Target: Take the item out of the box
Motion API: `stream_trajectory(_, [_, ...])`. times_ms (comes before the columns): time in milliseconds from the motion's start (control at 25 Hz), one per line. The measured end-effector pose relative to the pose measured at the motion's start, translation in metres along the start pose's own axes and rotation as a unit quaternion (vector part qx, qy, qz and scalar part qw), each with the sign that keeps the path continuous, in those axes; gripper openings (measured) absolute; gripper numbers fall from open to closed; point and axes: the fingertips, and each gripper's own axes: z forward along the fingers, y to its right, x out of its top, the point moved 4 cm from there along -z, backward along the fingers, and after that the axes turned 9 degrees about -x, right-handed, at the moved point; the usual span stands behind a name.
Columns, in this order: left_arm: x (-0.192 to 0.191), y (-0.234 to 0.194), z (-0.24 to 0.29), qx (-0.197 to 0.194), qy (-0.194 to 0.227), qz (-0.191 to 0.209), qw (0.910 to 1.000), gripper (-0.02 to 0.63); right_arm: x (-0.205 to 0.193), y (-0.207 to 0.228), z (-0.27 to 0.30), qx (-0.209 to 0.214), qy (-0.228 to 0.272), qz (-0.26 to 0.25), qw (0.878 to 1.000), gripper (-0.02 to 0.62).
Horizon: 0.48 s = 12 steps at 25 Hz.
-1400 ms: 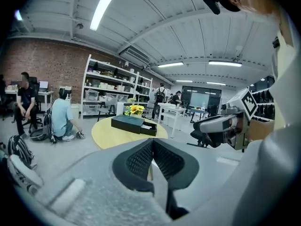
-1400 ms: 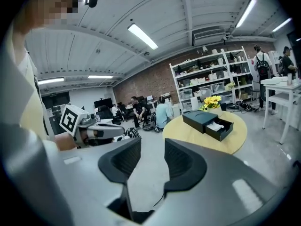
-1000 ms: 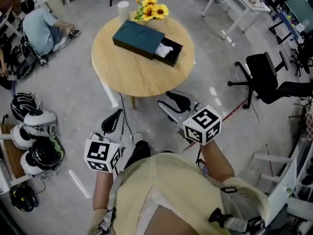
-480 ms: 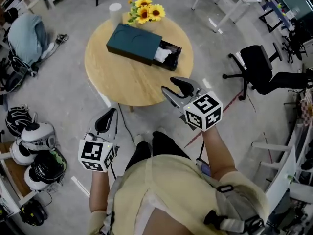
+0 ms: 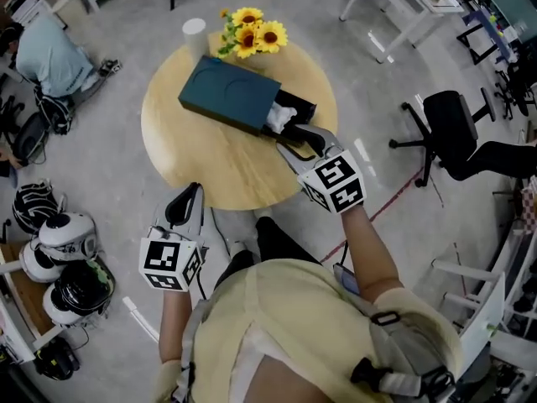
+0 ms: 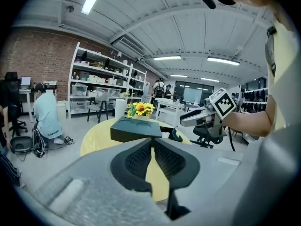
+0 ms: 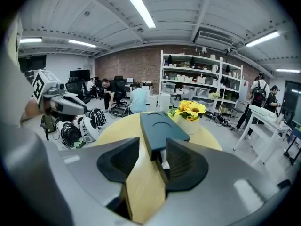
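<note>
A dark teal box (image 5: 226, 95) lies on the round wooden table (image 5: 210, 158). Its drawer (image 5: 295, 110) is slid out at the right end, and a white item (image 5: 279, 117) shows inside. My right gripper (image 5: 300, 141) hovers open just in front of that drawer end, touching nothing. In the right gripper view the box (image 7: 160, 128) and a bit of the white item (image 7: 162, 158) sit straight ahead between the spread jaws of the right gripper (image 7: 153, 161). My left gripper (image 5: 185, 206) hangs shut below the table's near edge, its pads together in its own view (image 6: 152, 157), holding nothing.
A vase of sunflowers (image 5: 254, 34) and a white cylinder (image 5: 194, 34) stand at the table's far edge. A black office chair (image 5: 457, 133) is to the right. Several helmets (image 5: 59, 250) lie on the floor at left, where a person (image 5: 50, 49) sits.
My right gripper has moved forward over the table edge up to the open drawer end. The left gripper has stayed low near the table's front, still shut.
</note>
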Motion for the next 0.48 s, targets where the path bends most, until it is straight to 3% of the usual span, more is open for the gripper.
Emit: stream_trajectory(480, [0.009, -0.016, 0.075, 0.021, -0.034, -0.002, 0.9992, 0.02, -0.031, 0.06, 0.08, 0.041, -0.078, -0.035, 0.996, 0.167])
